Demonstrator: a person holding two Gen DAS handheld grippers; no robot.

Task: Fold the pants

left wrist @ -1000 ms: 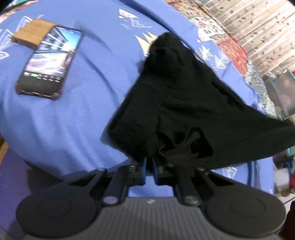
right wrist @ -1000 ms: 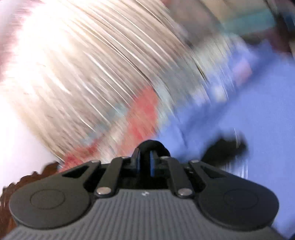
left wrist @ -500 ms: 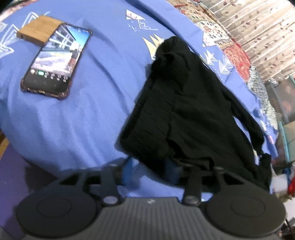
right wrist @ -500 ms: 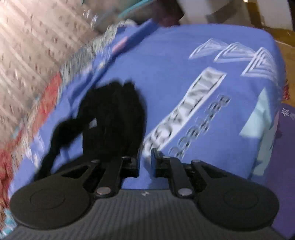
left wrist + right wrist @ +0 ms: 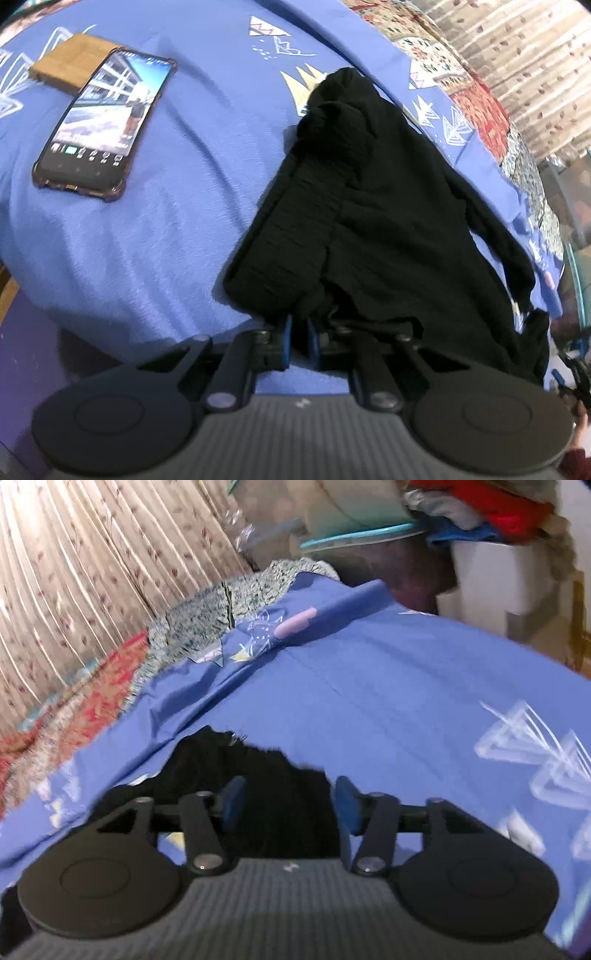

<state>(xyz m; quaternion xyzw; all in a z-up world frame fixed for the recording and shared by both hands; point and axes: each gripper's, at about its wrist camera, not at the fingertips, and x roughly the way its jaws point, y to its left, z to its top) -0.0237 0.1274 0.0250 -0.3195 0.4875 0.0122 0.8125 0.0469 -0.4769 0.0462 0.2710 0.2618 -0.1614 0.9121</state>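
Black pants (image 5: 369, 221) lie bunched on a blue bedsheet (image 5: 184, 229), running from the near edge toward the far right. My left gripper (image 5: 298, 338) is shut on the near edge of the pants, its blue pads pinching black cloth. In the right wrist view the end of the pants (image 5: 258, 775) lies on the sheet between and under my right gripper's (image 5: 290, 805) open jaws. The right gripper holds nothing that I can see.
A phone (image 5: 103, 125) with a lit screen lies on the sheet at the left, resting on a wooden block (image 5: 70, 64). A patterned curtain (image 5: 92, 572) and a red quilt (image 5: 74, 701) lie beyond the bed. A white bin (image 5: 498, 576) and piled clothes stand past the far corner.
My left gripper opened half a second ago and has shut again on the near pants edge. My right gripper swung down to the sheet and opened wide over the pants' end.
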